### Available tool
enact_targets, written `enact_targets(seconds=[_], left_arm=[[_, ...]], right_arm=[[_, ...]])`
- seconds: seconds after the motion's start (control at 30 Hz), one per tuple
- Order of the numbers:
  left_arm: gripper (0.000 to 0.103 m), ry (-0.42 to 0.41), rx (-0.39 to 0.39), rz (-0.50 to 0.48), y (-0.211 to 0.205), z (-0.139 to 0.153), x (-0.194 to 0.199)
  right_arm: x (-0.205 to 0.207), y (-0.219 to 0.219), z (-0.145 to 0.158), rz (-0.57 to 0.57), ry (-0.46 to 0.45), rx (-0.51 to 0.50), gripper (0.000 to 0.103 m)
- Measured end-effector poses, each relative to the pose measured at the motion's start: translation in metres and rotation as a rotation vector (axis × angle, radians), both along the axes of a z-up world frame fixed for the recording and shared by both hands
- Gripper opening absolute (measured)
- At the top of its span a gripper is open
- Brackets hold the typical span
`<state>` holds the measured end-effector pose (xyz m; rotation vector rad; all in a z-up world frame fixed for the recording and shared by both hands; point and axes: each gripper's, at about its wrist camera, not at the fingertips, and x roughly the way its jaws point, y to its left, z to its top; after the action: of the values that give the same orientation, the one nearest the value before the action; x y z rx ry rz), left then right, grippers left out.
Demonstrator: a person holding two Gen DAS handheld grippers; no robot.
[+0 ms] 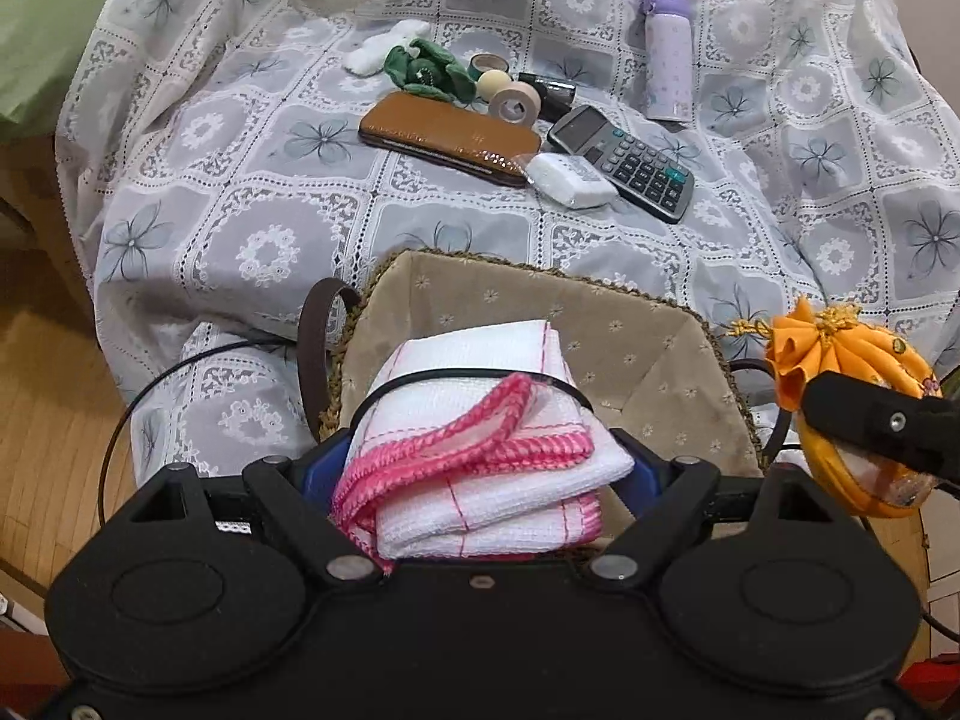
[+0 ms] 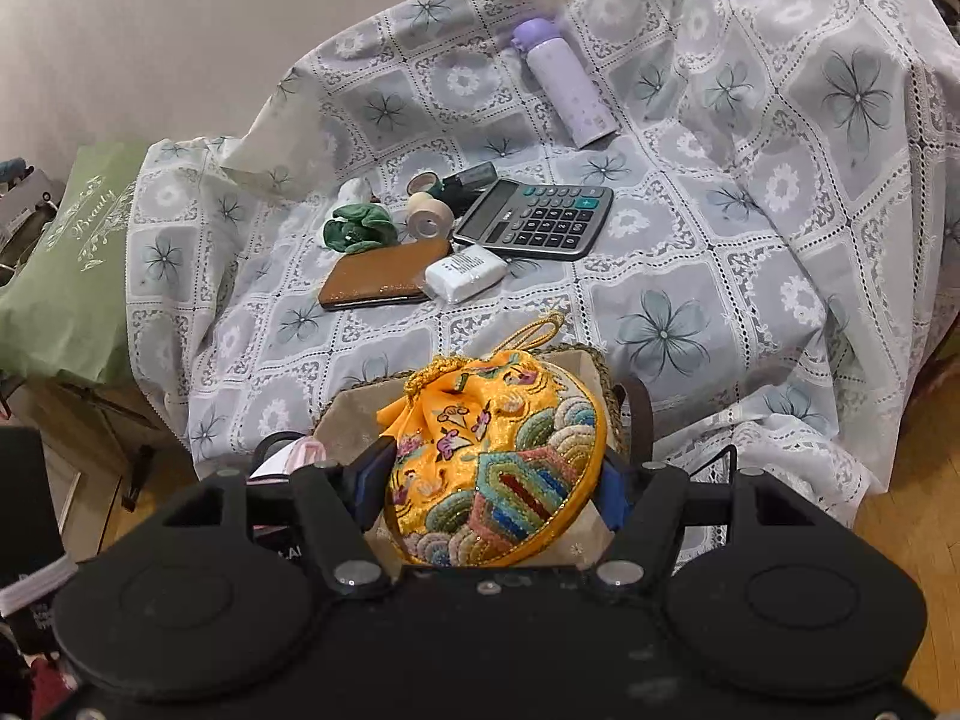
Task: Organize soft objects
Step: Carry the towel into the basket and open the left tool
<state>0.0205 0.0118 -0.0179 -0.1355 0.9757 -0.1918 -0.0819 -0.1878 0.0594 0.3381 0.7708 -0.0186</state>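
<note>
My left gripper point(image 1: 480, 468) is shut on a folded white cloth with pink trim point(image 1: 480, 456) and holds it over the fabric-lined basket point(image 1: 654, 360). My right gripper point(image 2: 492, 480) is shut on a yellow embroidered pouch point(image 2: 498, 468), held above the same basket point(image 2: 354, 414); the pouch also shows at the right of the left wrist view point(image 1: 858, 372). On the table, a green scrunchie point(image 1: 426, 69) and a white fluffy item point(image 1: 384, 45) lie at the back.
On the lace tablecloth point(image 1: 252, 192) lie a brown wallet point(image 1: 450, 135), a calculator point(image 1: 624, 162), a white packet point(image 1: 570, 180), tape rolls point(image 1: 513, 102), and a purple bottle point(image 1: 666, 54). A green bag point(image 2: 72, 264) stands at the left. Wood floor lies on both sides.
</note>
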Motion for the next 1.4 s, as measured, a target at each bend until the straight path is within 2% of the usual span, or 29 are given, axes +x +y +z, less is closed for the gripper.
enact_targets(seconds=[0.3,0.67,0.73,1.0,1.4], left_arm=[[0.084,0.012,-0.003,0.008,0.001,-0.003,0.001],[0.085,0.023,-0.003,0.006,0.002,-0.004,0.002],[0.088,0.013,-0.012,0.001,0.001,-0.003,0.002],[0.089,-0.002,-0.006,0.007,0.001,0.0,0.0],[0.089,-0.026,0.066,0.039,0.002,0.006,-0.008]], right_arm=[[0.006,-0.002,-0.01,0.0,0.052,0.024,0.065],[0.009,-0.004,-0.013,-0.005,0.071,0.033,0.065],[0.009,-0.004,-0.013,-0.007,0.071,0.032,0.065],[0.008,-0.004,-0.013,-0.008,0.072,0.031,0.066],[0.01,-0.005,-0.015,-0.009,0.085,0.029,0.066]])
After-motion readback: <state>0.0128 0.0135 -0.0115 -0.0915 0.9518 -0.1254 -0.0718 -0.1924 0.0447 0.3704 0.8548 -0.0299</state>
